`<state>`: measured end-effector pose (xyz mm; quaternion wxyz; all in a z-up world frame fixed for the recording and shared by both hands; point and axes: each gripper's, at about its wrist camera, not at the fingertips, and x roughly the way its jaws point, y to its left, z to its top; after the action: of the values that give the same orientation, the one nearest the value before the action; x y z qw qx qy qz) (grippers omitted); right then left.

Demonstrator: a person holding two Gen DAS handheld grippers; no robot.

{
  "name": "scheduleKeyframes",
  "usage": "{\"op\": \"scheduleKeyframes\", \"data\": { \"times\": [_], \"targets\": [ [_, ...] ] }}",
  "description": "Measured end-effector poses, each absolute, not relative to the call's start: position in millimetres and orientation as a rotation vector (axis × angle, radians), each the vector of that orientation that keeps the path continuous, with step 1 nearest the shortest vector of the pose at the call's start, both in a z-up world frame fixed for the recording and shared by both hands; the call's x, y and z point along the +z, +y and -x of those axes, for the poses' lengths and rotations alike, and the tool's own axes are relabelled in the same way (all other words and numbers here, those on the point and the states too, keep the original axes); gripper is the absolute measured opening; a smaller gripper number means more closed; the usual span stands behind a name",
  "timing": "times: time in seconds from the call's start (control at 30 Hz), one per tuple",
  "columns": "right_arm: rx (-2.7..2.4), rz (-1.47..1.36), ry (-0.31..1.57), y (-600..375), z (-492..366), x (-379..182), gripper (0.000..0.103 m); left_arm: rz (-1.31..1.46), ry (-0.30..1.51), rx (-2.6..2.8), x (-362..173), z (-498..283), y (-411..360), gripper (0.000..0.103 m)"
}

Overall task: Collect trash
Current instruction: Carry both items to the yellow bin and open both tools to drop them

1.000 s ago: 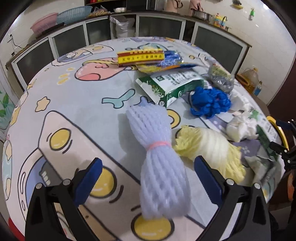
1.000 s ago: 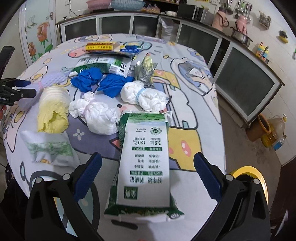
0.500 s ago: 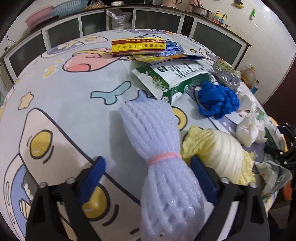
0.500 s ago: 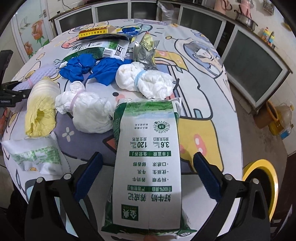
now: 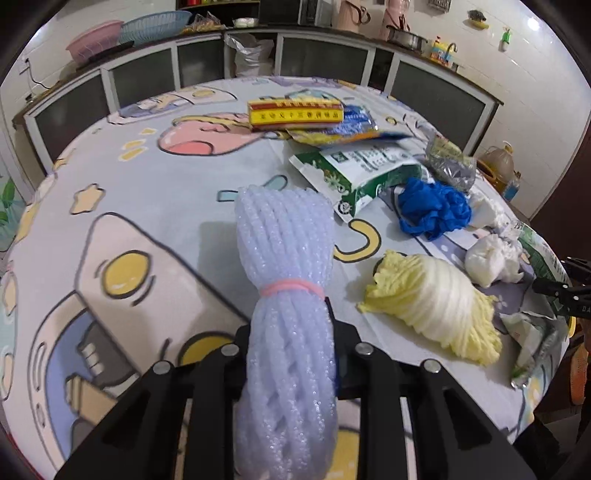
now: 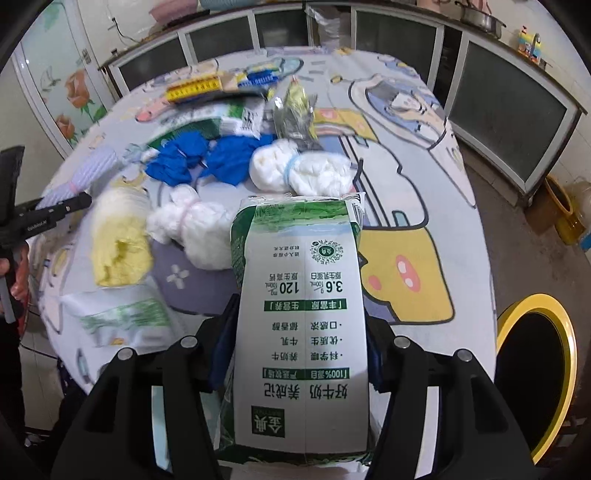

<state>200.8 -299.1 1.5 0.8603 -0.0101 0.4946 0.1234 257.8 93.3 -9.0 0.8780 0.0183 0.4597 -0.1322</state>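
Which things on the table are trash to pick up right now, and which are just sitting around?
Being picked up now:
- foam net bundle, left gripper closed on it
- milk carton, right gripper closed on it

Lying about for now:
- blue gloves
- yellow foam wrap
- white tied bags
- red-and-yellow box

We see a round table [image 5: 155,192] under a pale cloth printed with cartoon figures. Behind it runs a low cabinet [image 5: 325,55] with dark glass doors in white frames, bending around the corner. On its top sit a pink basin [image 5: 94,40], a blue basket [image 5: 155,26] and a steel pot [image 5: 406,37]. The walls are white tile [image 5: 535,92]. In the right wrist view a door panel painted with roses [image 6: 62,85] stands at left, and the floor [image 6: 517,229] is bare grey.
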Motion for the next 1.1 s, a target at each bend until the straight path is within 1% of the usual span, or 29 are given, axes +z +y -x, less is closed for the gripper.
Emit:
{"op": "scheduleKeyframes", "data": {
  "times": [0.23, 0.43, 0.7, 1.1],
  "targets": [
    [0.258, -0.047, 0.970, -317.0, -180.8, 30.2, 0.055, -0.007, 0.875, -0.284, 26.6, -230.6, 100.9, 0.023],
    [0.180, -0.110, 0.931, -356.2, -162.0, 37.1, 0.055, -0.043, 0.812, -0.387, 59.1, -212.8, 60.4, 0.023],
    [0.057, -0.201, 0.883, -424.8, -132.0, 42.2, 0.055, -0.122, 0.782, -0.596, 70.1, -211.4, -53.0, 0.023],
    [-0.200, -0.350, 0.838, -551.5, -85.2, 30.9, 0.056, -0.240, 0.827, -0.948, 55.4, -196.6, -240.2, 0.023]
  ]
}}
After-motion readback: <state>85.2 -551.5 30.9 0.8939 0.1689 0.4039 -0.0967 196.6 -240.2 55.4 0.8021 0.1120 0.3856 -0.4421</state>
